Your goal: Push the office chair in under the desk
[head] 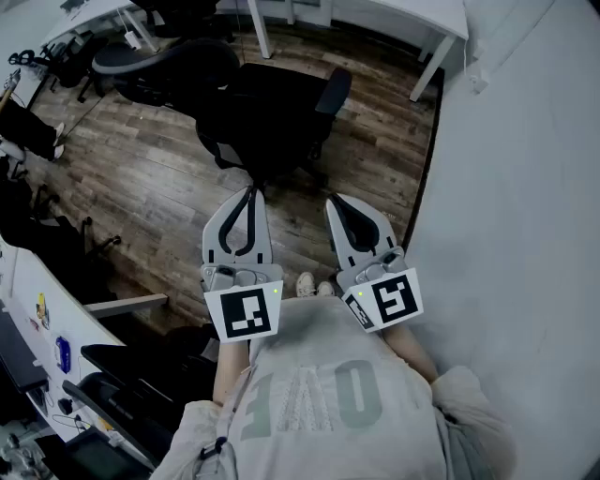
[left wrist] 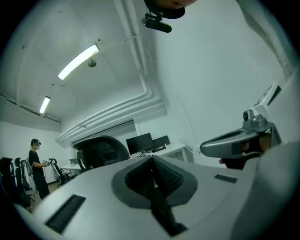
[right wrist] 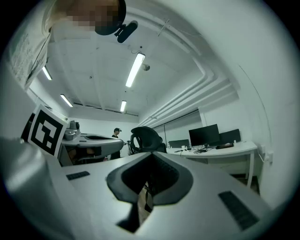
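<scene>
A black office chair [head: 274, 111] stands on the wood floor a short way in front of me, its mesh backrest [head: 161, 58] turned to the left. Beyond it, a white desk [head: 394, 13] runs along the top of the head view. My left gripper [head: 249, 191] and right gripper [head: 332, 201] are side by side at chest height, tips aimed at the chair and apart from it. Both are shut with nothing between the jaws. The left gripper view shows the chair's backrest [left wrist: 100, 151] past the shut left gripper [left wrist: 151, 159]. In the right gripper view the chair [right wrist: 146, 138] rises behind the shut right gripper [right wrist: 151, 156].
A pale wall [head: 525, 187] runs close along my right. Monitors [right wrist: 204, 135] stand on the white desk [right wrist: 229, 150]. More black chairs [head: 122, 375] and a second desk [head: 37, 309] crowd the lower left. A person [left wrist: 36, 165] stands far off across the room.
</scene>
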`<state>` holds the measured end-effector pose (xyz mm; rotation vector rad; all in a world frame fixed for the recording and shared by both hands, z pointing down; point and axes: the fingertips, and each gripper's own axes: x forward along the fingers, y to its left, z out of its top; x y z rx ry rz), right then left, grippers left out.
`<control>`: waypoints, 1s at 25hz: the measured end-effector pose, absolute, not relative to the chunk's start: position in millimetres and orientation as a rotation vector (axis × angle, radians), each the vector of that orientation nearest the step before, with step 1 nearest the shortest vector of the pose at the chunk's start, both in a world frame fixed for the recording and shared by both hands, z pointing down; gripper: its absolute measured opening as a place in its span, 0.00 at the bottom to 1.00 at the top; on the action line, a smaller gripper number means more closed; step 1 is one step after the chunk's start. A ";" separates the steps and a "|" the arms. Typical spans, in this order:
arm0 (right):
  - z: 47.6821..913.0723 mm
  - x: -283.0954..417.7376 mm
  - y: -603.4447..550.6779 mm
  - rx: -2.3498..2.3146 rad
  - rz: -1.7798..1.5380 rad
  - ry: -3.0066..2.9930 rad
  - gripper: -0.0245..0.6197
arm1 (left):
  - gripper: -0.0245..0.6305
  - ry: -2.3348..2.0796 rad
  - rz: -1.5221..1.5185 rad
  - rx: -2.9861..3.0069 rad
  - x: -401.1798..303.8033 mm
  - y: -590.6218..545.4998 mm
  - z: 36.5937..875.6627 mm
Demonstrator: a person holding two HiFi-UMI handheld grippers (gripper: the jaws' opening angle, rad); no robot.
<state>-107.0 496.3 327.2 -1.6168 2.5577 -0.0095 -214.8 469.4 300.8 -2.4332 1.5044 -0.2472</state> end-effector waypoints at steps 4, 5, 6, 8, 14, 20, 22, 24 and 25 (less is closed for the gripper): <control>326.5 -105.4 499.8 -1.622 0.002 2.559 0.07 | 0.06 1.528 -0.221 -2.440 -217.6 471.3 301.4; 326.5 -104.8 500.4 -1.624 0.005 2.560 0.07 | 0.06 1.533 -0.216 -2.443 -217.4 471.5 301.8; 326.6 -104.2 501.0 -1.626 0.008 2.560 0.07 | 0.06 1.534 -0.214 -2.446 -216.9 471.7 302.4; 326.8 -102.7 502.5 -1.632 0.014 2.560 0.07 | 0.06 1.522 -0.222 -2.449 -214.8 472.3 304.0; 323.0 -94.1 501.2 -1.653 0.066 2.553 0.07 | 0.06 1.535 -0.196 -2.473 -210.1 469.9 306.7; 319.0 -94.2 495.4 -1.575 0.144 2.602 0.07 | 0.06 1.561 -0.179 -2.473 -210.2 457.9 308.1; 322.2 -99.9 491.7 -1.530 0.145 2.638 0.07 | 0.06 1.558 -0.181 -2.475 -209.5 454.5 309.5; 319.8 -108.5 482.7 -1.476 0.124 2.649 0.07 | 0.06 1.563 -0.191 -2.477 -212.7 447.6 311.7; 316.2 -112.5 476.6 -1.457 0.130 2.644 0.07 | 0.06 1.571 -0.189 -2.476 -216.5 442.3 311.7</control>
